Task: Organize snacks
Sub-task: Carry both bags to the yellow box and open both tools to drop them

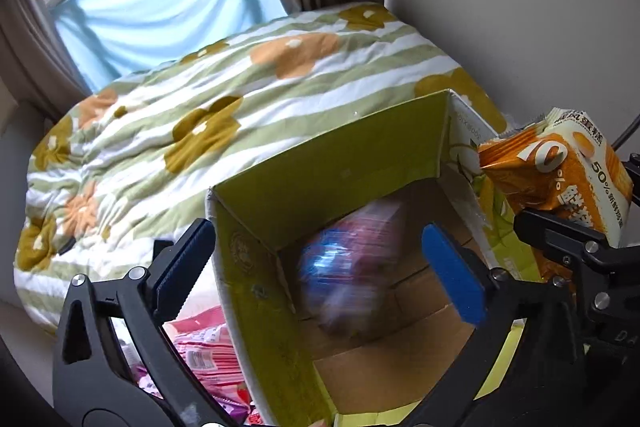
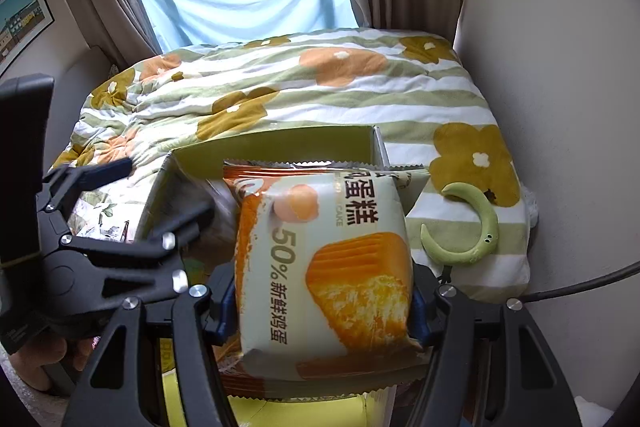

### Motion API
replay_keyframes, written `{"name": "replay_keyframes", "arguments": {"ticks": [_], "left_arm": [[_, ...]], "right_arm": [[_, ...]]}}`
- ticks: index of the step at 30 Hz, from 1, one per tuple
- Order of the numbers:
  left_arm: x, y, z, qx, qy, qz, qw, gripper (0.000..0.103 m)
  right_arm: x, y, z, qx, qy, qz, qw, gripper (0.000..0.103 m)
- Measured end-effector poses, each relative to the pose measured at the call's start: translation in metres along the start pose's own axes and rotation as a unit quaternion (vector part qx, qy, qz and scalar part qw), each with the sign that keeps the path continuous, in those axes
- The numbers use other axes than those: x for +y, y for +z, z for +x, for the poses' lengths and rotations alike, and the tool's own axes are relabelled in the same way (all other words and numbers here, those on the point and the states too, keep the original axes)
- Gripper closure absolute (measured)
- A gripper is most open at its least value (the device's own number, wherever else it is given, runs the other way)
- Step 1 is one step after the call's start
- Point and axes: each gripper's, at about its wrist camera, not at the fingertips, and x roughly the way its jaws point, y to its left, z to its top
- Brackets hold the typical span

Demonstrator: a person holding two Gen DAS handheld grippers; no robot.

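- Your left gripper (image 1: 320,267) hangs spread wide over the one cardboard box (image 1: 320,155), its two blue pads (image 1: 454,273) holding nothing.
- One blurred blue-and-pink packet (image 1: 344,267) sits inside that box, on its brown floor.
- Your right gripper (image 2: 324,301) is clamped on one orange-and-white egg cake packet (image 2: 324,267), held above the box's right side.
- At least two pink snack packets (image 1: 200,351) lie outside, just beside the box's left wall.
- The box rests on the floral quilt (image 2: 320,83); one green crescent toy (image 2: 476,227) lies to its right.
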Motion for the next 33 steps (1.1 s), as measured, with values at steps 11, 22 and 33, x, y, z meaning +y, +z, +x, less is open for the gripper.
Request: {"name": "replay_keyframes", "arguments": {"ticks": [11, 22, 33], "left_arm": [[0.029, -0.029, -0.031, 0.010, 0.001, -0.027, 0.9996, 0.001], [0.042, -0.037, -0.038, 0.016, 0.001, -0.047, 0.9988, 0.001], [0.043, -0.041, -0.032, 0.023, 0.013, -0.059, 0.9979, 0.001]], "right_arm": [[0.004, 0.004, 0.008, 0.006, -0.002, -0.010, 1.000, 0.042], [0.017, 0.028, 0.047, 0.043, 0.023, -0.031, 0.998, 0.042], [0.013, 0.019, 0.045, 0.027, 0.027, -0.028, 0.999, 0.005]]}}
